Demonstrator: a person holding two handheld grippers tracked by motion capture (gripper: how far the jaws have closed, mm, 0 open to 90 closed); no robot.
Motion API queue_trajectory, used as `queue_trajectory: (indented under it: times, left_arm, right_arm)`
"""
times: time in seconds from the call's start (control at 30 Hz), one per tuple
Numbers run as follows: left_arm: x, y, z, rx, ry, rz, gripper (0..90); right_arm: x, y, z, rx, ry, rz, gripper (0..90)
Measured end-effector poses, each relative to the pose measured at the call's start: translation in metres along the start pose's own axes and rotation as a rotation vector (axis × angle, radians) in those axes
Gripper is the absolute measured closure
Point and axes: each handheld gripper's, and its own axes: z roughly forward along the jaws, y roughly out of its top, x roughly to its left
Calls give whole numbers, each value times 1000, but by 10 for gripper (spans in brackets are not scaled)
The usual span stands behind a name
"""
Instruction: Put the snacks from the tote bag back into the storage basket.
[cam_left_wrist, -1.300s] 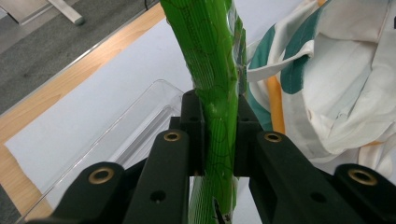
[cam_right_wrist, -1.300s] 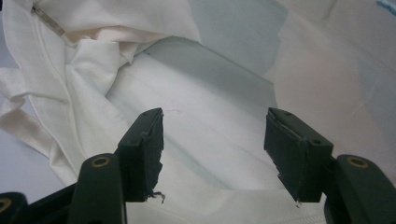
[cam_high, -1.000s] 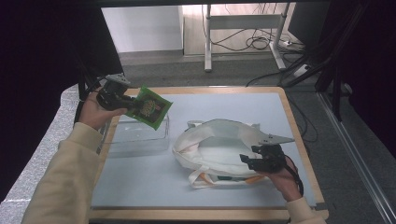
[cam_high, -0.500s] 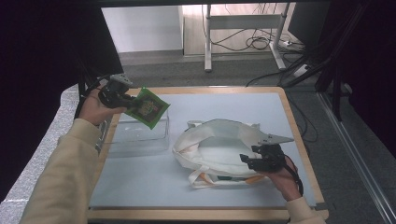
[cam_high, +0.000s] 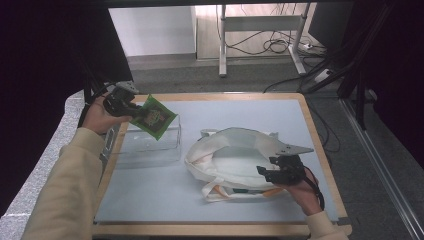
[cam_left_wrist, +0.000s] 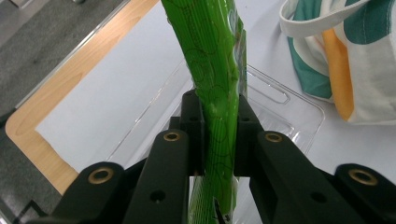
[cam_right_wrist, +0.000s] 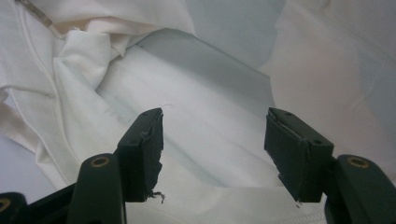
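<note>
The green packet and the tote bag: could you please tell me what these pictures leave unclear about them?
- Green packet: its print is too small in the high view; the left gripper view shows it edge-on, clamped in the left tongs.
- Tote bag: contents hidden by its own cloth; the right tongs stand open over bare lining.

No text, brand, number or sign can be read anywhere here. The green packet (cam_high: 154, 117) carries a dark printed panel with pale marks on its face in the high view, but it is too small and blurred to make out a single letter; in the left gripper view the packet (cam_left_wrist: 216, 79) is seen edge-on and shows only a faint pattern of dark circles and fine ribbing, no words. The white tote bag (cam_high: 235, 157) bears teal and orange colour patches (cam_left_wrist: 345, 60) in the left gripper view, with no lettering on them. The clear plastic tray (cam_high: 150, 147) is unmarked.
</note>
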Motion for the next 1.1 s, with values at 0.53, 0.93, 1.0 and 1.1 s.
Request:
queue_trajectory:
  times: [0.53, 0.93, 1.0, 1.1]
  left_arm:
    - [2, -1, 36, 193, -10, 133, 794]
    - [-1, -3, 38, 202, -18, 156, 793]
    - [-2, -3, 40, 202, -22, 158, 792]
    - [-4, -2, 45, 212, -25, 178, 792]
  right_arm:
    - [1, -2, 3, 18, -8, 2, 376]
    - [2, -3, 5, 24, -8, 0, 372]
    - [3, -3, 5, 24, -8, -1, 370]
    - [3, -3, 6, 25, -8, 0, 369]
